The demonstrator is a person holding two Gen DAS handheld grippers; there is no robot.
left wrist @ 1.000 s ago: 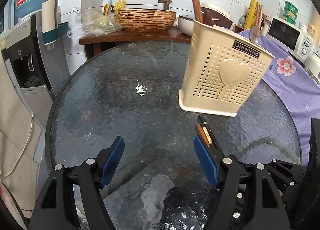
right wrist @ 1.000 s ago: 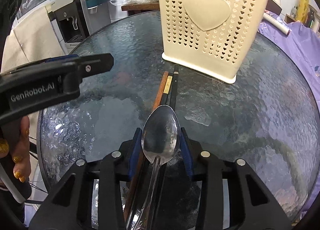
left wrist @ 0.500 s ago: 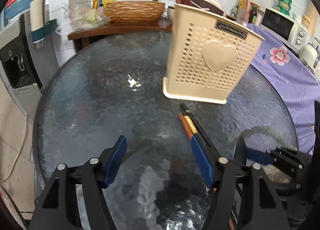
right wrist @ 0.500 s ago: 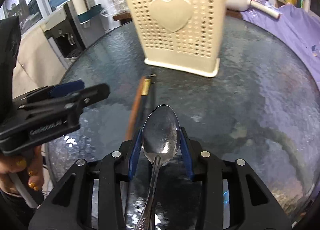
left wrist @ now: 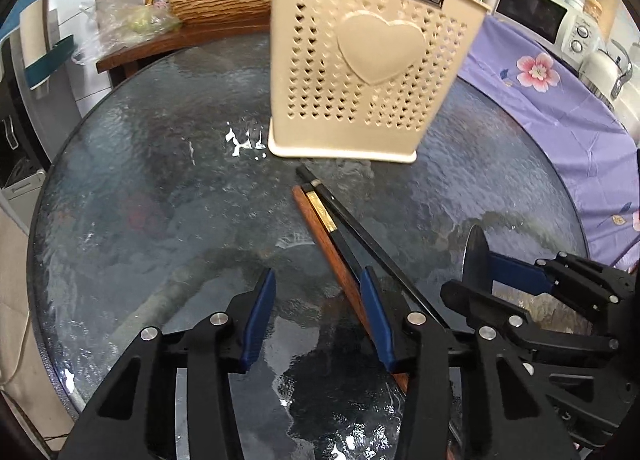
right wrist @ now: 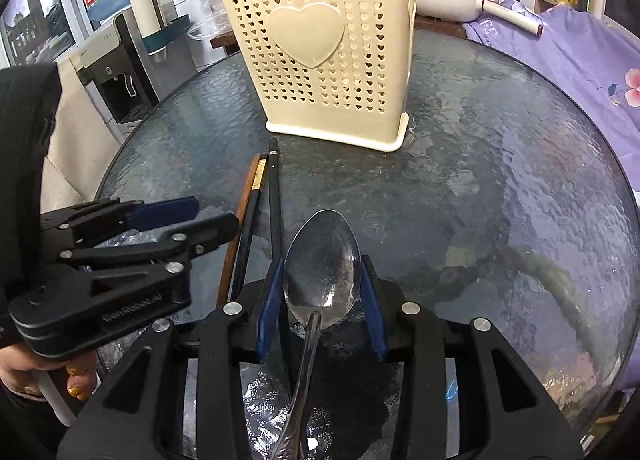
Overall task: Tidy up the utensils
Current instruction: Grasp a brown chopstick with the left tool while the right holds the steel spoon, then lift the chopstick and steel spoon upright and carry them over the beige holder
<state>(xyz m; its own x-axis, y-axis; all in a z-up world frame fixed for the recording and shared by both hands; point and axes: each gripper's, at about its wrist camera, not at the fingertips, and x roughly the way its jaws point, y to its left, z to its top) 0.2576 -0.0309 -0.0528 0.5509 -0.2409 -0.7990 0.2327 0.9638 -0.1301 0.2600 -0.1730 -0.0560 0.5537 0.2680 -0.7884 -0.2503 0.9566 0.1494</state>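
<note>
Right hand-held gripper (right wrist: 322, 288) clamped on a metal spoon (right wrist: 322, 264), pads pressing the two sides of the bowl, bowl pointing forward toward the cream utensil holder (right wrist: 320, 56) and handle trailing back under the camera; held that way, probably, so it can be tipped into the holder's open top. Holder standing upright at the far middle of the round glass counter (right wrist: 500, 188), a few handles already poking out of it, so sorting judged partly done.

Left hand-held gripper (left wrist: 316, 324) angled down over the counter, jaws closing, nothing gripped yet: blue pads apart, right pad just above the brown chopstick. Chopsticks (left wrist: 332, 228), one brown and two black, lying side by side flat on the glass just in front of the holder, far ends almost reaching its base, near ends running under the left gripper. Lying flat and bunched, likely awkward to pinch singly; can slip on glass. In the right view, left hand-held gripper (right wrist: 160, 220) beside the chopsticks, a person's hand (right wrist: 48, 376) on its grip
</note>
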